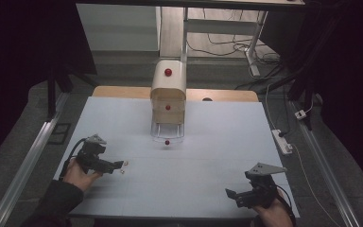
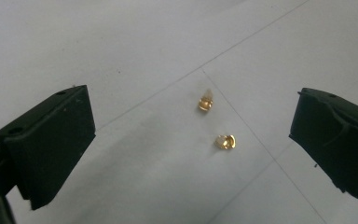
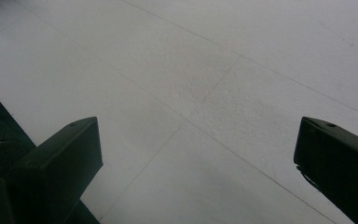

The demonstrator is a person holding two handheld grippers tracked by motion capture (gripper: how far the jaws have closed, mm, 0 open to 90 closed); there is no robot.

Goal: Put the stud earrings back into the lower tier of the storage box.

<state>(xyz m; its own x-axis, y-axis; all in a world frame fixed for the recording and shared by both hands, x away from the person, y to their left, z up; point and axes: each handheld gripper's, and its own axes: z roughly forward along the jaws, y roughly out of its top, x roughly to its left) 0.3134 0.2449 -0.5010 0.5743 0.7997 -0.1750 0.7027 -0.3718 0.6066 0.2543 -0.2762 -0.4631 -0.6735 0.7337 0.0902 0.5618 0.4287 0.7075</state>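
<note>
We hold the left gripper (image 1: 118,166) low at the near left, its jaws spread wide and aimed rightward. Our right gripper (image 1: 232,195) sits at the near right edge, jaws also wide apart, pointing left.

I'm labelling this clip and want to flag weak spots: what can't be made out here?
- Two small gold pieces, left gripper view: too small and blurred to tell what they are; in the high view they are mere specks.
- Clear bottom drawer of the small cabinet, high view: too far off and dim to tell its contents.
- Right gripper, high view: the hand is cut off by the bottom edge.
</note>
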